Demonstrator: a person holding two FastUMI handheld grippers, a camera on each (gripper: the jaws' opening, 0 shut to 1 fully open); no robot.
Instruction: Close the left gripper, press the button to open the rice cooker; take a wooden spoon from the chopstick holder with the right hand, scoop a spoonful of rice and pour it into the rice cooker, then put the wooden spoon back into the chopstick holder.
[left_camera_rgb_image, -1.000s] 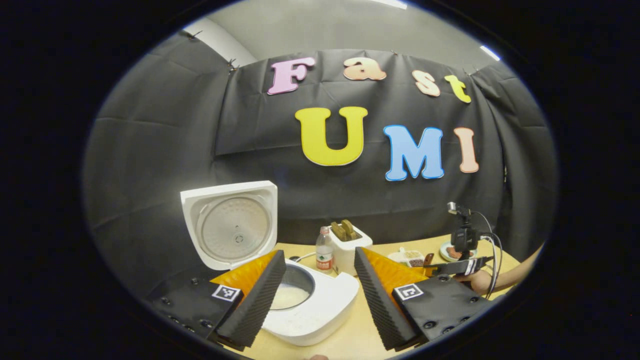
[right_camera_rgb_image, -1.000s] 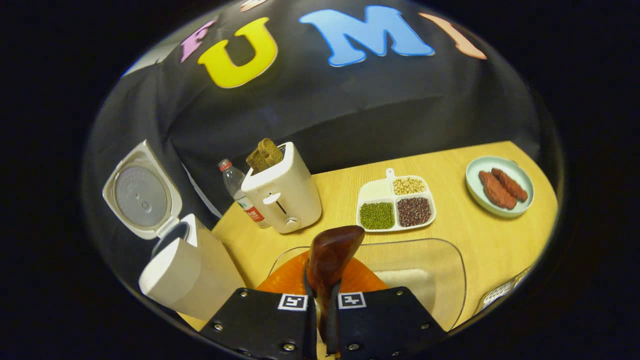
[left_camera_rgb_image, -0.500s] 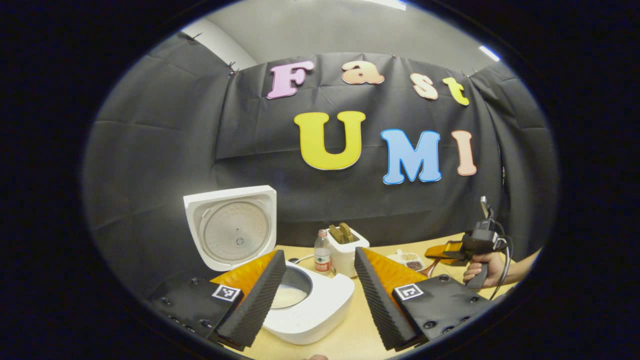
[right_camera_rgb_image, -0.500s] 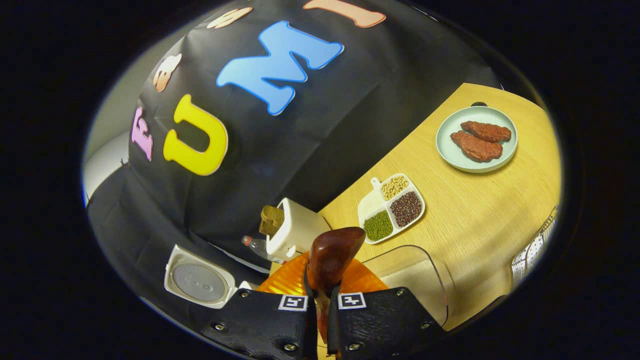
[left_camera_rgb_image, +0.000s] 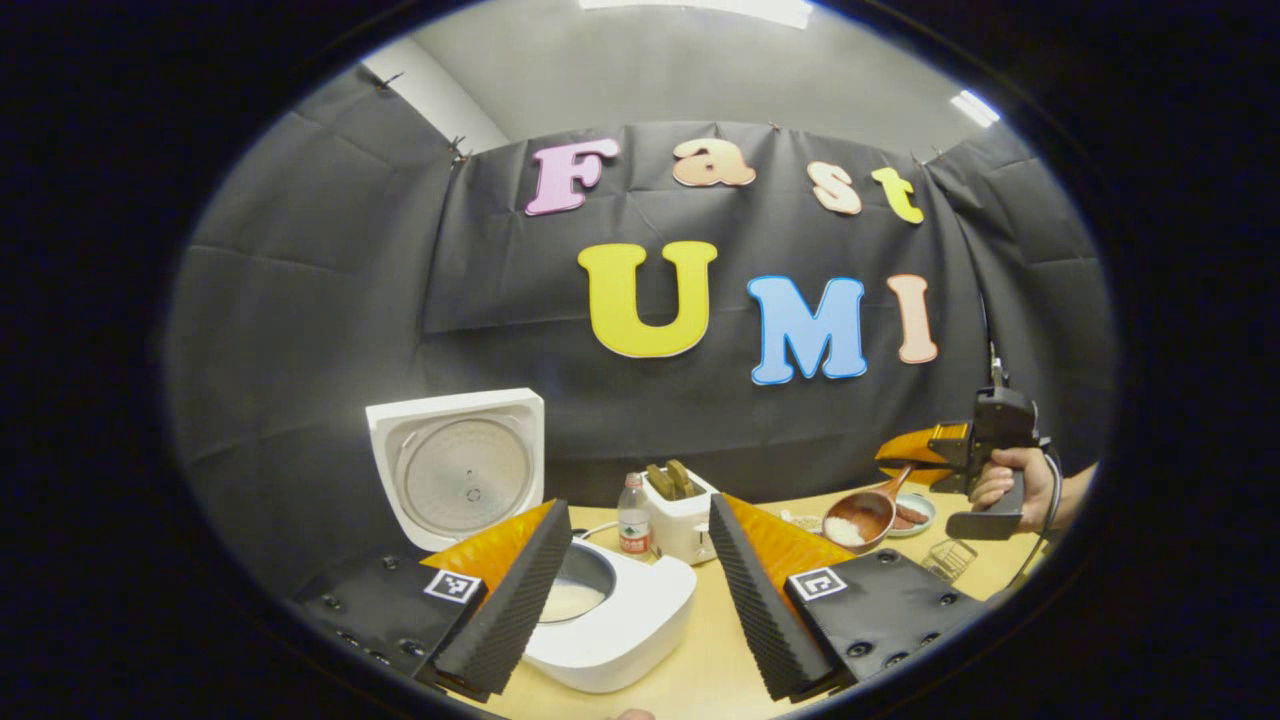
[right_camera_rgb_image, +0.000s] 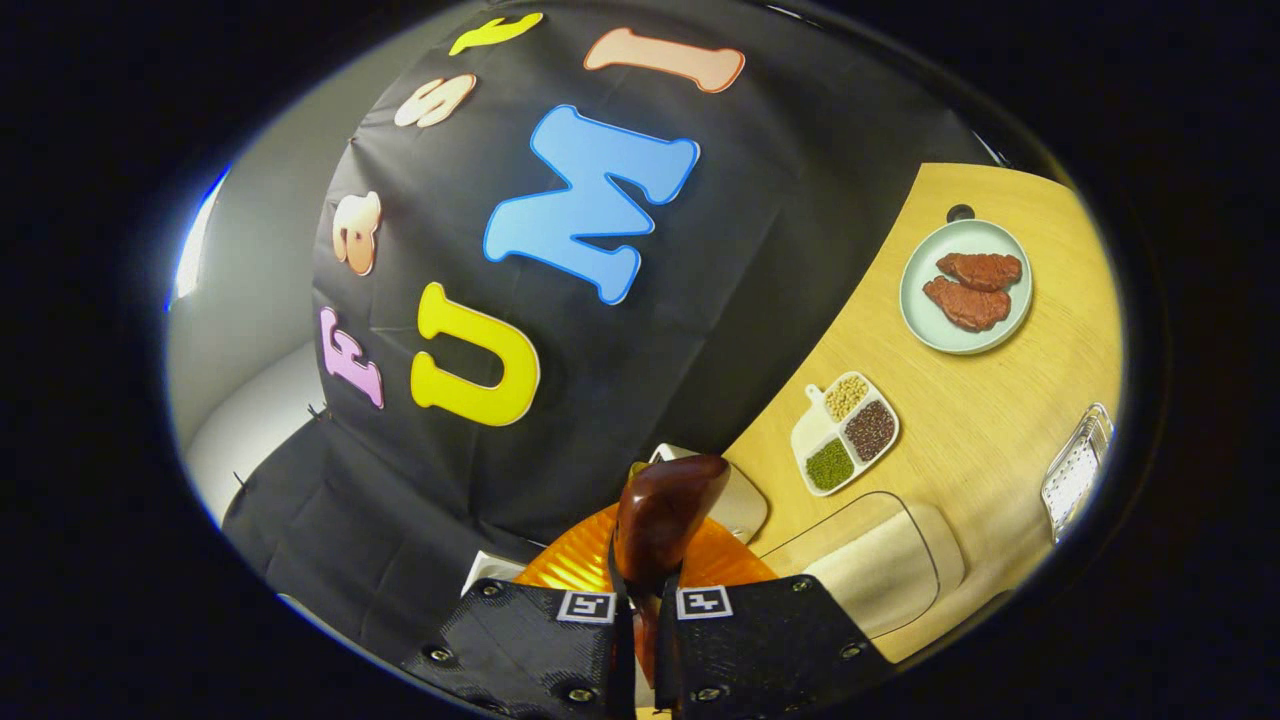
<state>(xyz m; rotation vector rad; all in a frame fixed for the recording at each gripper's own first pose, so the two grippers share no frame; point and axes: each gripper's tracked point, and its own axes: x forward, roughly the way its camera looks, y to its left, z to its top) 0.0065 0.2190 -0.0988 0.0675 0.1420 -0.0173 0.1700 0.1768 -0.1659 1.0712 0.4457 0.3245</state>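
Note:
The white rice cooker (left_camera_rgb_image: 625, 630) stands with its lid (left_camera_rgb_image: 465, 465) up, and some white rice lies in its pot (left_camera_rgb_image: 572, 598). My left gripper (left_camera_rgb_image: 630, 595) hovers open just in front of it, nothing between its fingers. At the far right a hand holds my right gripper (left_camera_rgb_image: 908, 464) in the air, shut on the handle of the wooden spoon (left_camera_rgb_image: 858, 517), whose bowl carries white rice. In the right gripper view the spoon (right_camera_rgb_image: 662, 512) sticks out from between the shut fingers of the right gripper (right_camera_rgb_image: 645, 622). The wire chopstick holder (left_camera_rgb_image: 945, 560) (right_camera_rgb_image: 1075, 468) stands at the table's right.
A clear rice container (right_camera_rgb_image: 880, 560) lies below the spoon. A white toaster (left_camera_rgb_image: 680, 502) and a water bottle (left_camera_rgb_image: 632, 515) stand behind the cooker. A divided tray of beans (right_camera_rgb_image: 845, 435) and a plate with meat (right_camera_rgb_image: 965, 285) sit on the wooden table (right_camera_rgb_image: 1000, 400).
The right gripper has lifted out of the rice container with the spoon, now loaded with rice, and has rolled sideways. The left gripper stays open and has tilted up slightly.

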